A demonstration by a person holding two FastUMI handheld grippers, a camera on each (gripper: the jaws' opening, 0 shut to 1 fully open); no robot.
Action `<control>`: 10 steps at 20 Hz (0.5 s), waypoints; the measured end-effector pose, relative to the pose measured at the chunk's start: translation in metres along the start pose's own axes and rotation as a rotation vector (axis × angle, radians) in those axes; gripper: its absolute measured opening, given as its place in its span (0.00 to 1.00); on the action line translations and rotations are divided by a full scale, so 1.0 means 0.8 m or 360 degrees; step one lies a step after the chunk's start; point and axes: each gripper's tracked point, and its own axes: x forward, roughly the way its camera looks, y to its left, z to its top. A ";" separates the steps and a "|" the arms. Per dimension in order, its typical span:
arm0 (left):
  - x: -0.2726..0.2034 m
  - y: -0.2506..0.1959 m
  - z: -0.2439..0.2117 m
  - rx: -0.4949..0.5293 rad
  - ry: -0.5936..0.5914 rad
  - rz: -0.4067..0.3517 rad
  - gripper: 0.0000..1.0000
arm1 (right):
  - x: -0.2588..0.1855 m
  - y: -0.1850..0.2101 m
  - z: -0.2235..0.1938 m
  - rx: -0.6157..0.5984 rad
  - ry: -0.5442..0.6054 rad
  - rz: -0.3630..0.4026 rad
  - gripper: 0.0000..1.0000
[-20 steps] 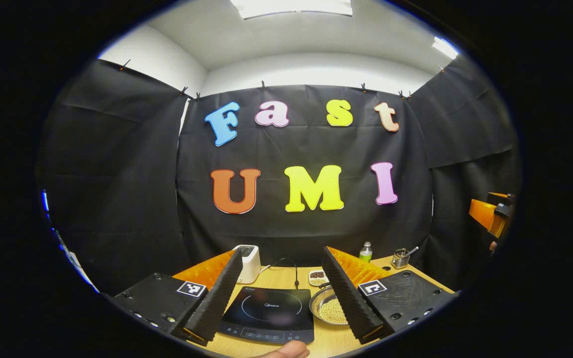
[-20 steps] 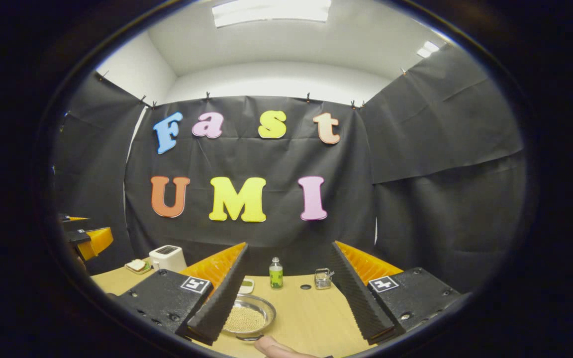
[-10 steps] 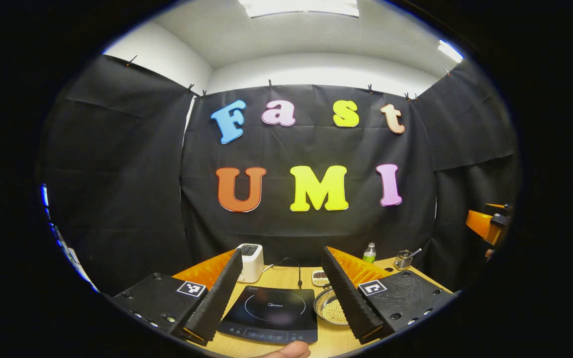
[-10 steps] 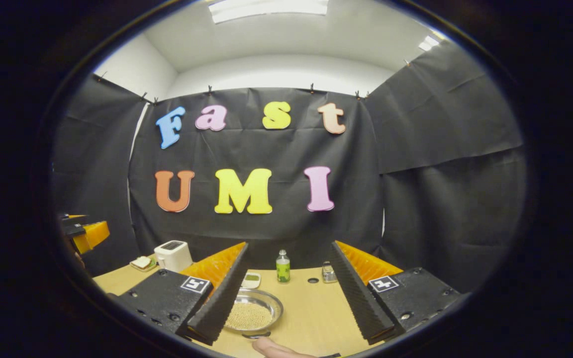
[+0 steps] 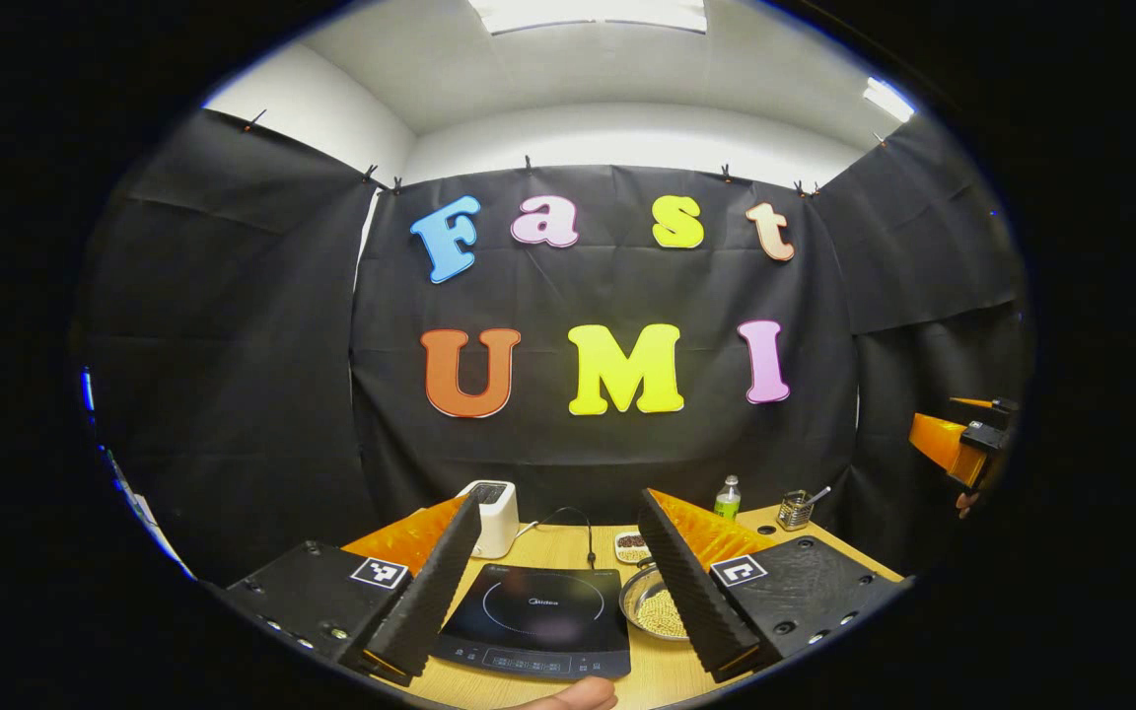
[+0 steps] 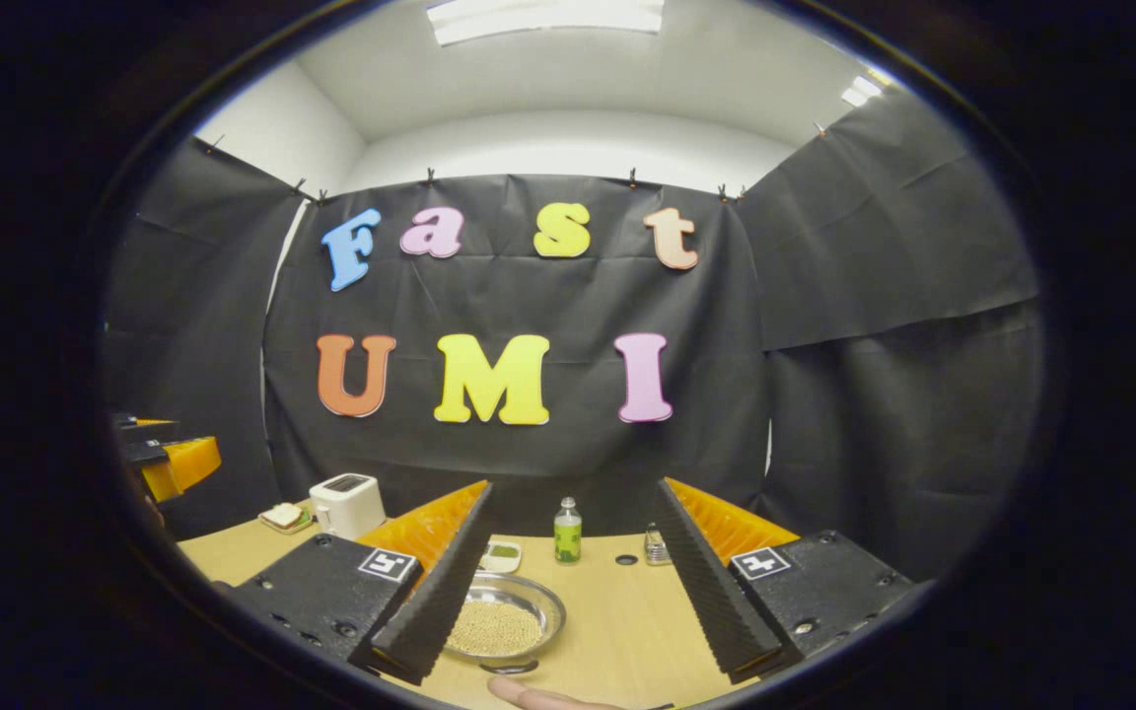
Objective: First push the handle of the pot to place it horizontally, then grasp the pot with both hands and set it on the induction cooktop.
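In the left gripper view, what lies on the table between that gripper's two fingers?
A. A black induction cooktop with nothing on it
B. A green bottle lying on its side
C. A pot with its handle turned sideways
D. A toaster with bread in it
A: the induction cooktop lies flat on the table between the open jaws of the left gripper, its glass top bare.
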 end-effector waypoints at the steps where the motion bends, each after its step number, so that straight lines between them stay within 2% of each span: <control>1: 0.000 -0.001 0.000 -0.0002 0.0000 -0.0003 0.95 | 0.001 0.005 -0.005 0.0017 0.0018 0.0032 0.97; 3: -0.003 -0.003 -0.001 0.0001 0.0000 -0.0009 0.95 | 0.002 0.015 -0.012 0.0049 0.0053 0.0093 0.96; 4: -0.003 -0.003 -0.003 0.0004 0.0002 -0.0009 0.96 | 0.003 0.018 -0.015 0.0067 0.0072 0.0121 0.90; 6: -0.004 -0.002 -0.003 0.0008 0.0002 -0.0006 0.96 | 0.005 0.026 -0.025 0.0104 0.0123 0.0168 0.85; 9: -0.007 -0.003 -0.004 0.0023 -0.0012 -0.0015 0.96 | 0.008 0.041 -0.039 0.0105 0.0193 0.0232 0.69; 10: -0.007 -0.003 -0.005 0.0025 -0.0012 -0.0014 0.96 | 0.010 0.045 -0.047 0.0085 0.0218 0.0252 0.53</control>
